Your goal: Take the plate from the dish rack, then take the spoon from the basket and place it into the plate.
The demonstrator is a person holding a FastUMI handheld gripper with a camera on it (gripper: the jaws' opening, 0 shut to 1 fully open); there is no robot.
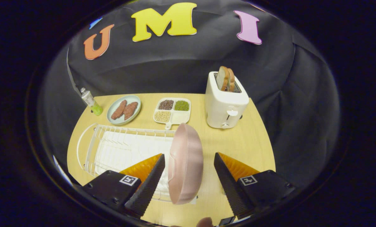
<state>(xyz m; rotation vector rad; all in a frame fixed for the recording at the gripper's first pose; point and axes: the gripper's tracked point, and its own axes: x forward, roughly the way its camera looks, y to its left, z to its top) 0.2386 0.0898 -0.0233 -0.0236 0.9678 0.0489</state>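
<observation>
A pink plate stands upright on its edge at the right end of the white wire dish rack, which lies on the wooden table. My gripper is open, with the plate between its two fingers. The left finger sits close against the plate's rim on the rack side. The right finger is apart from the plate, with a strip of table showing between them.
Beyond the rack stand a white toaster holding bread slices, a divided tray of grains, a pale blue plate with two meat pieces and a small green-bottomed bottle. A person's fingertip shows just below the gripper.
</observation>
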